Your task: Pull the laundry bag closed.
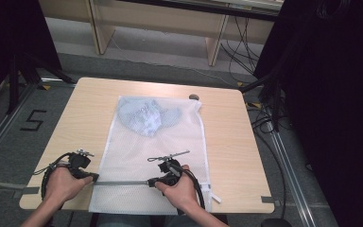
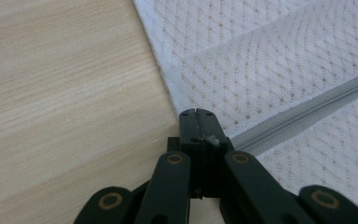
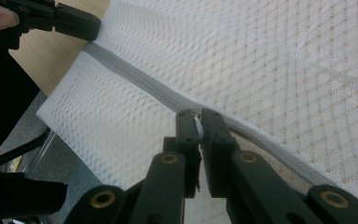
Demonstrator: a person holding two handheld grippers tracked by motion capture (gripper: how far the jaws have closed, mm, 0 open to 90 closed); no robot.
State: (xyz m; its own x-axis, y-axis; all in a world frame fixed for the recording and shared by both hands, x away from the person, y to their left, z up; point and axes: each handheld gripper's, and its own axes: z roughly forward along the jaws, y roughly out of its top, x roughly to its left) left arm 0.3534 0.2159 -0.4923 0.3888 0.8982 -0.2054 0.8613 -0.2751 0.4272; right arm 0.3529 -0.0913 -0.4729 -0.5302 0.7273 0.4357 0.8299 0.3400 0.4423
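A white mesh laundry bag (image 1: 156,146) lies flat on the wooden table (image 1: 231,137), with a pale blue garment (image 1: 144,116) inside its far end. A grey zipper (image 1: 123,182) runs across the bag near the front edge. My left gripper (image 1: 94,178) is at the bag's left edge, its jaws (image 2: 196,114) shut on the end of the zipper (image 2: 307,109). My right gripper (image 1: 150,182) is midway along the zipper, its jaws (image 3: 198,116) shut on the white zipper pull (image 3: 197,126). The left gripper (image 3: 91,25) also shows in the right gripper view, at the zipper's far end.
A small dark round object (image 1: 194,97) sits at the table's far edge. A white tag (image 1: 215,196) sticks out from the bag's near right corner. Black stands and cables (image 1: 269,118) crowd the floor to the right, and wooden furniture legs (image 1: 215,42) stand behind.
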